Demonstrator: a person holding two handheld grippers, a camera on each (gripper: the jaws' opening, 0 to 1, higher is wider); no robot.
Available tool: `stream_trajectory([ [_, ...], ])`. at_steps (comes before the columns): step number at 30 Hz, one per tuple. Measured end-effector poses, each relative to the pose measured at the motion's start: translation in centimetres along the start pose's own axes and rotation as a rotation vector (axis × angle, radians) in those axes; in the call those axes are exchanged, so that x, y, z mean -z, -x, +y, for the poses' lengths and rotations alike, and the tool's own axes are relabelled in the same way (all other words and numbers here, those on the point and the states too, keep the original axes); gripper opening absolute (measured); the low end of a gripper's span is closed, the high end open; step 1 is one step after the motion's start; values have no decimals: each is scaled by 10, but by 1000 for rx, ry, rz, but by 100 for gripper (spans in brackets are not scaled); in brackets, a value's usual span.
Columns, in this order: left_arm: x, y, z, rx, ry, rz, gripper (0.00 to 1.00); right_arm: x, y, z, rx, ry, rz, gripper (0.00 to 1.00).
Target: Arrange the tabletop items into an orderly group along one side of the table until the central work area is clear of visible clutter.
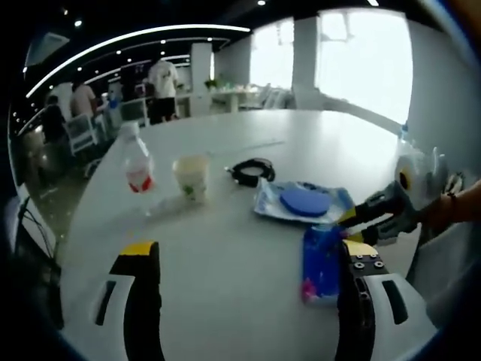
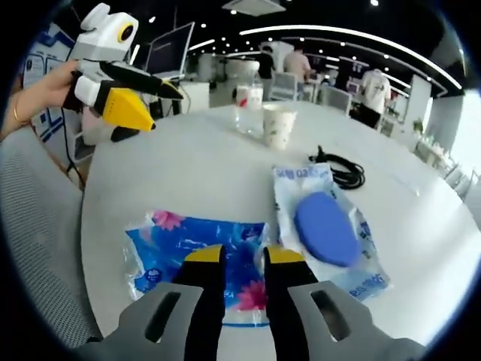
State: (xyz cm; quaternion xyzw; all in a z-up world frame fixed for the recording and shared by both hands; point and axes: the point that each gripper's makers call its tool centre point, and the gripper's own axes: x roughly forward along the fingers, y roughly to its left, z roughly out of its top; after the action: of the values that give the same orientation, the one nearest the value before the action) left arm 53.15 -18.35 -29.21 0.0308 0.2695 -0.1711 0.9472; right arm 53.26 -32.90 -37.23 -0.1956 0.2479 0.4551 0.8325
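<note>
My right gripper (image 2: 243, 259): jaws nearly closed, hovering over the blue floral packet (image 2: 197, 259); grasp unclear.
My left gripper (image 1: 244, 259): gaping wide above the table (image 1: 225, 301).
Packet: lying beside the blue-disc bag (image 2: 327, 226).

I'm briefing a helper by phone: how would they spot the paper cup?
On the round white table, look toward the far side, beside the clear bottle with the red label. The paper cup is the short, open-topped, pale one, unlike the flat packets nearer the middle.
</note>
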Motion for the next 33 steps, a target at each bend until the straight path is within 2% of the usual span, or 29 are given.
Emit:
stream_trajectory([
  [3,-1,3,0,9,40,-15,96,1,0,-1,-1,-11,-2,15],
  [4,-1,3,0,11,38,-17,96,1,0,-2,5,-12,-3,8],
  [13,0,4,4,1,19,-13,94,3,-1,-4,20,-7,3,4],
  [16,2,4,4,-3,5,-2,94,2,0,-5,13,-38,0,3],
  [19,0,5,5,-13,-5,-11,89,4,1,-5,-3,-76,11,3],
  [21,-1,5,5,-17,-7,-14,90,4,3,-5,-10,-91,19,2],
  [24,0,5,6,-19,-9,-9,91,3,4,-5,-18,-147,25,2],
  [27,1,5,7,-19,-8,-8,91,0,7,-5,-27,-249,22,2],
  [33,-2,5,4,-8,-9,-21,92,-6,13,-13,-8,-276,16,1],
])
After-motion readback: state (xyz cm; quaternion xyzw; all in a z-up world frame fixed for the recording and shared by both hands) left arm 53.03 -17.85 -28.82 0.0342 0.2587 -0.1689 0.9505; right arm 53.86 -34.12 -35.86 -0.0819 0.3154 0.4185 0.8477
